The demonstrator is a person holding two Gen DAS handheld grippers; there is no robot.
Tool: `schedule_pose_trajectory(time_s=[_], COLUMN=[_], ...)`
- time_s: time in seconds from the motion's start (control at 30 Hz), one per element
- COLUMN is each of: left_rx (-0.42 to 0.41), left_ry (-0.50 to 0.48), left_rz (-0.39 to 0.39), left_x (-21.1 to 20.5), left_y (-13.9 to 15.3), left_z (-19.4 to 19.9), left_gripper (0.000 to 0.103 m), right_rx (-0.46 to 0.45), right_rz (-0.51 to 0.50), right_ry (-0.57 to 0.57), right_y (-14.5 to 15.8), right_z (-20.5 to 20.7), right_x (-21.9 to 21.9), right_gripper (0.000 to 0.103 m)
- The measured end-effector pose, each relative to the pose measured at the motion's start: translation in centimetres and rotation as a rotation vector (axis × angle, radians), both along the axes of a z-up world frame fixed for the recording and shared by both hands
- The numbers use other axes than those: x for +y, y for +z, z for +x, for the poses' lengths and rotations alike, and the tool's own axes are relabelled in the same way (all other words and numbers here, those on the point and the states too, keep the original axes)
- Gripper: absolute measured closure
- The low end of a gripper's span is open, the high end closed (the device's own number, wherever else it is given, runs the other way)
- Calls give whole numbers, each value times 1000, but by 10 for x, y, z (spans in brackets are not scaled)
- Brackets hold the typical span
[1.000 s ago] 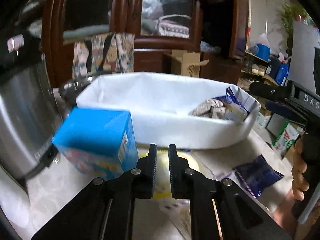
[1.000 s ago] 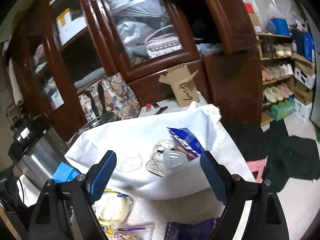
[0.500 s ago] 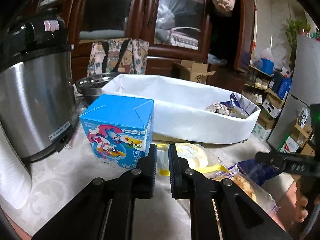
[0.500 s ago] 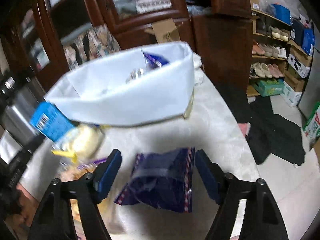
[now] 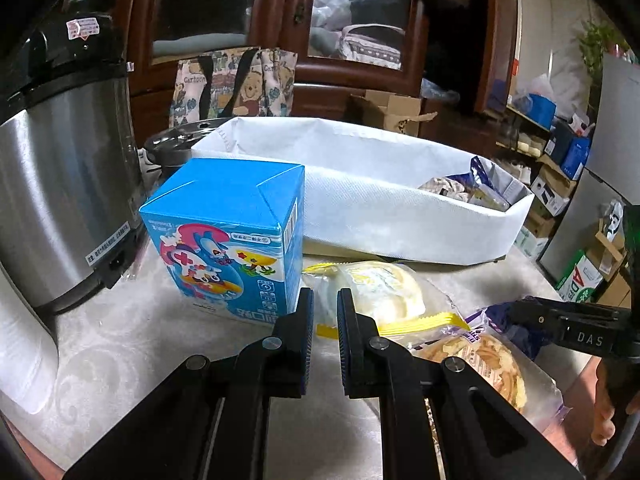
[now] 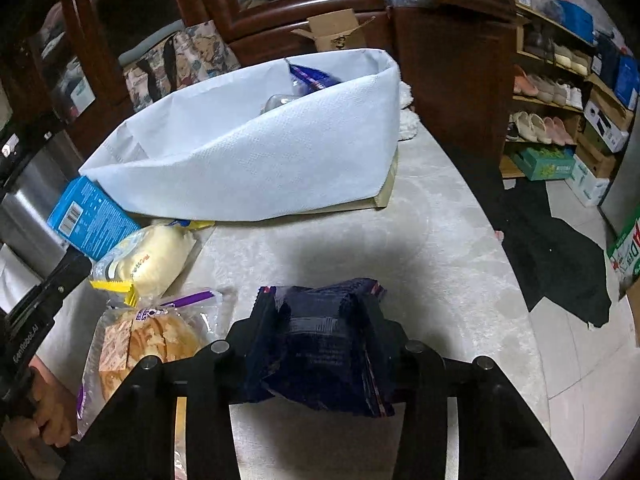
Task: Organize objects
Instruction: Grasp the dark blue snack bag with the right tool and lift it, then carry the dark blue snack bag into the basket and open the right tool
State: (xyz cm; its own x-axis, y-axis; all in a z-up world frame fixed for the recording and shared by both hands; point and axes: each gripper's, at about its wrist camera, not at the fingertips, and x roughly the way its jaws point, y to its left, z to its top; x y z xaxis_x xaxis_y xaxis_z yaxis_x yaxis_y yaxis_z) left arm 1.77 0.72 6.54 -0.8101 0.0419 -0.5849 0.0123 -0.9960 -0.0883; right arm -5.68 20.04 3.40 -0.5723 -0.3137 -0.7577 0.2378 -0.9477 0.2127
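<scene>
Your right gripper (image 6: 320,332) has its jaws pinching the dark blue snack packet (image 6: 320,344), which bulges up between them and sits low over the bench (image 6: 440,248); this looks like the pick-up step for that packet, with the grip made and the carry not yet begun. Straight ahead of those jaws, well beyond the packet, lies the white fabric bin (image 6: 256,160), which already holds a few packets at its far end. Your next move, as I judge it, is to lift clear of the bench, travel forward over the near wall of the bin and only then let go; the wall is soft, so come in above it instead of pushing through it. Your left gripper (image 5: 322,316) has its jaws pressed nearly together on nothing, with the blue carton (image 5: 232,240) just ahead to their left and the yellow bun packet (image 5: 380,288) just ahead to their right. The pastry bag (image 5: 488,364) lies to the right of them.
</scene>
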Motion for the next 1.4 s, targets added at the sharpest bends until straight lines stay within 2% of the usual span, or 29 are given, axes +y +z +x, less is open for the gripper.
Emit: schedule_pose_trajectory(time_s=[0.13,0.27,0.33,0.43,0.57,0.67,0.83,1.1,1.4], left_rx=[-6,-11,-11,-12,-12,-10,2,9,11], left_ry=[3,6,7,7,7,7,-4,-9,-12], left_rz=[2,5,3,4,5,3,-14,-21,-17], left_x=[-1,-1,-1,-1,0,0,4,5,5], left_y=[-1,-2,-2,-2,-2,-2,0,1,2], left_z=[-1,-1,-1,-2,-2,-2,0,0,0], left_gripper=[91,91,91,91,91,91,91,91,91], right_rx=[14,-16,-11,-6,10,30,126,208,234], right_rz=[20,24,39,28,27,19,-59,-164,-193], right_ry=[11,1,4,31,29,17,3,1,3], right_y=[-1,-6,-7,-6,-4,-1,17,35,51], right_z=[0,-4,-4,0,2,2,11,20,17], right_x=[-4,-3,-6,-9,-10,-9,-1,7,3], right_gripper=[60,47,48,61,66,67,67,67,67])
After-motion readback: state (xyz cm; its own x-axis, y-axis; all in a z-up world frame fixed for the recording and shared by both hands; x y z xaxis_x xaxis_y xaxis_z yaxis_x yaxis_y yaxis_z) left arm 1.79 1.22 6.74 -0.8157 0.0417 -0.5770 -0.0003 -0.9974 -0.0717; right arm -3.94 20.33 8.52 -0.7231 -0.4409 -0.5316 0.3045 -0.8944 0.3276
